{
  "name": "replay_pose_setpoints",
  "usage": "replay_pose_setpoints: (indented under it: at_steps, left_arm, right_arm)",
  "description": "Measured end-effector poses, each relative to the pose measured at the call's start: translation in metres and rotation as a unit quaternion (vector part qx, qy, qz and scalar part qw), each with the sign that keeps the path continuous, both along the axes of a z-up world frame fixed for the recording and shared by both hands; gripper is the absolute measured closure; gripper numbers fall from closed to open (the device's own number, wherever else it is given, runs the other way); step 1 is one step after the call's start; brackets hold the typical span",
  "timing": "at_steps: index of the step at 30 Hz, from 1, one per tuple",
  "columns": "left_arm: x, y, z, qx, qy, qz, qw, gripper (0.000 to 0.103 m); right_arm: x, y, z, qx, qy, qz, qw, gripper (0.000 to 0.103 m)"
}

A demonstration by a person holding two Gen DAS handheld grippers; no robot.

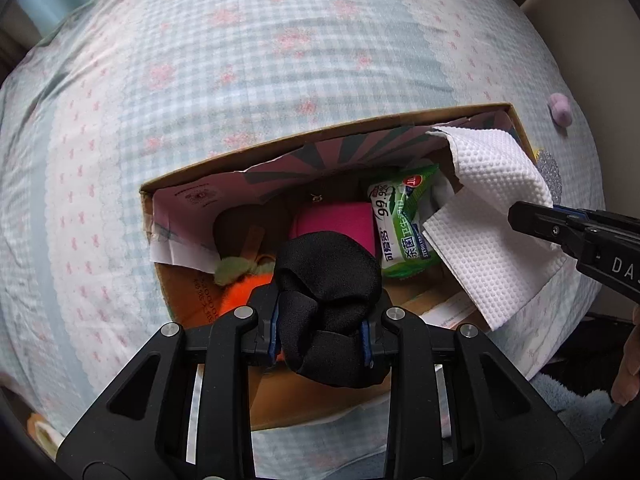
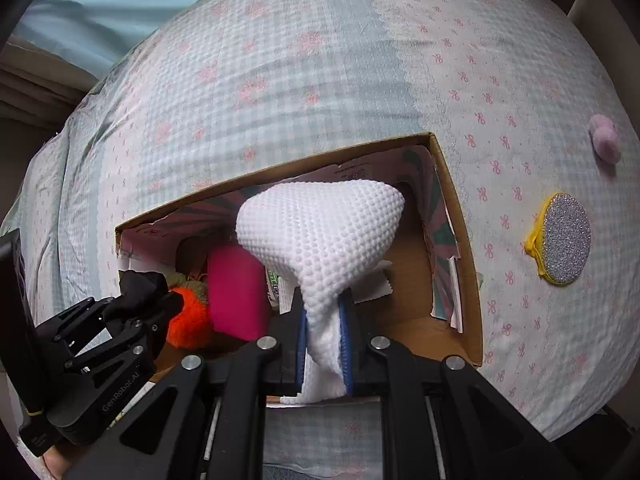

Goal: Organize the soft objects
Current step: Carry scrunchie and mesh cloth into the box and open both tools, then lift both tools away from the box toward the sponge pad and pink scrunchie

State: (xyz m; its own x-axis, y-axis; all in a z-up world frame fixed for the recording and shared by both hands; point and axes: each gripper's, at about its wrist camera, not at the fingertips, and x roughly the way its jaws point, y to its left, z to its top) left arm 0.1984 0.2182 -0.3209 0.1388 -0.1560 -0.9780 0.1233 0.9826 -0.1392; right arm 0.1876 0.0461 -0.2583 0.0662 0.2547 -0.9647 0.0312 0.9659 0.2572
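Observation:
An open cardboard box lies on the bed. My left gripper is shut on a black fabric bundle and holds it over the box's near left part; it also shows in the right wrist view. My right gripper is shut on a white dimpled cloth, held over the box's right part; the cloth also shows in the left wrist view. Inside the box lie a pink soft item, an orange plush and a green wipes pack.
The bed has a checked sheet with pink bows. A lilac pom-pom and a silver glitter round pad with yellow edge lie on the sheet right of the box.

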Motion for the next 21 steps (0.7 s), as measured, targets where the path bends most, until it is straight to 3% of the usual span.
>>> replay_pose_setpoints:
  at_steps: [4,5,6,7,8,10,21]
  left_arm:
    - [0.001,-0.013,-0.017,0.007,0.015,-0.025,0.9995,0.078]
    - [0.0,-0.016,-0.018,0.011,0.015,-0.032,0.9993,0.074]
    - [0.0,-0.019,-0.019,0.014,0.015,-0.04,0.999,0.051]
    - [0.0,-0.021,-0.019,0.015,0.015,-0.048,0.9986,0.031]
    - [0.001,-0.022,-0.02,0.015,0.016,-0.053,0.9984,0.0]
    - [0.001,-0.024,-0.023,0.019,0.027,-0.055,0.998,0.0]
    - [-0.011,-0.022,-0.018,0.025,0.021,-0.053,0.9981,0.0]
  right_arm:
    - [0.006,0.002,-0.008,0.003,0.016,0.0,1.0,0.09]
    - [0.008,0.003,-0.011,-0.001,0.017,-0.001,1.0,0.09]
    - [0.008,0.003,-0.013,-0.002,0.017,-0.001,1.0,0.088]
    - [0.009,0.004,-0.016,-0.001,0.018,-0.002,1.0,0.076]
    - [0.008,0.004,-0.019,-0.002,0.021,-0.002,1.0,0.046]
    - [0.006,0.004,-0.024,0.001,0.023,-0.003,1.0,0.0]
    - [-0.007,0.003,-0.023,0.012,0.019,-0.007,1.0,0.0]
